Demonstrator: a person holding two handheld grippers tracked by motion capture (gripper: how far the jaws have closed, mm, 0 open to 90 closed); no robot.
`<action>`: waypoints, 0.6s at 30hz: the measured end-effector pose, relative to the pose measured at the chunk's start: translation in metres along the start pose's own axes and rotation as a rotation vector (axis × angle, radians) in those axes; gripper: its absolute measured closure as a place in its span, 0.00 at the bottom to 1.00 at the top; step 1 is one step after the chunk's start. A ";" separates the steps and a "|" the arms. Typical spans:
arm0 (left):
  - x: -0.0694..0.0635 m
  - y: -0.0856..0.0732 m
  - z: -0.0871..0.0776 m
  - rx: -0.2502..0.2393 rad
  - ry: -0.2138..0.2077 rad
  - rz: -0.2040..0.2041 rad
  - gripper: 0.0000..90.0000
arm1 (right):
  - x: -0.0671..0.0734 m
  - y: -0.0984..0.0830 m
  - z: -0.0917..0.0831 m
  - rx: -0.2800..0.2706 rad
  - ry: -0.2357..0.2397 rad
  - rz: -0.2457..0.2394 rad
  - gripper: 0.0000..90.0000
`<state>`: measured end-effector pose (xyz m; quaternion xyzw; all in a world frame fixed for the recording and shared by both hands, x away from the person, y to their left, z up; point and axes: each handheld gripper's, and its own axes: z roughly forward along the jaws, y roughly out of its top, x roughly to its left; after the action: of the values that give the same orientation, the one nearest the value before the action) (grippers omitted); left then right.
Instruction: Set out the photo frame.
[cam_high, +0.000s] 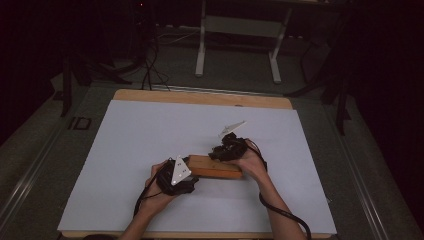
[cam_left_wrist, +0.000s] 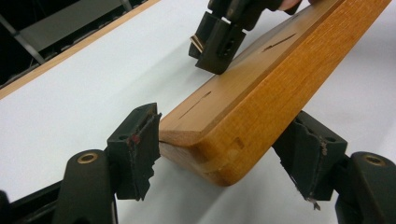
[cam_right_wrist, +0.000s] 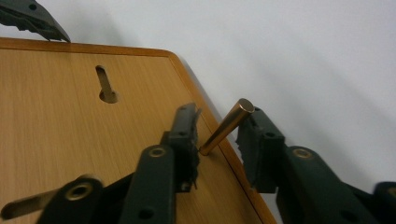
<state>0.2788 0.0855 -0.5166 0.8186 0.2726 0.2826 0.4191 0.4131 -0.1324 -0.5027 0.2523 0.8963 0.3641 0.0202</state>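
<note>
So the right claw (cam_right_wrist: 218, 135) has a small brass pin (cam_right_wrist: 227, 126) between its jaws, tilted, looks pinched, with its lower tip down on the top face of the wooden block (cam_right_wrist: 60, 130), close to the block's edge. There's a keyhole slot (cam_right_wrist: 105, 86) cut into that face a bit further along. The left claw (cam_left_wrist: 224, 158) is spread apart around the near-left corner of the same block, jaws on either side of it, the left one right at the edge. The block sits on the white-covered worktop (cam_high: 150, 135), roughly centre and toward the near side, hands at both ends.
</note>
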 end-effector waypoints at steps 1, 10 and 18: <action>0.002 0.000 0.000 0.001 0.004 -0.001 0.38 | 0.000 0.000 0.000 -0.001 -0.005 0.002 0.68; 0.008 0.000 0.002 -0.017 0.001 -0.040 0.42 | -0.002 -0.002 -0.004 -0.018 -0.035 0.025 0.57; 0.011 0.000 0.003 -0.008 0.007 -0.052 0.46 | -0.001 -0.004 -0.009 -0.032 -0.033 0.032 0.57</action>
<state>0.2883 0.0912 -0.5159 0.8087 0.2941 0.2755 0.4285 0.4098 -0.1411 -0.4987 0.2722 0.8857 0.3746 0.0331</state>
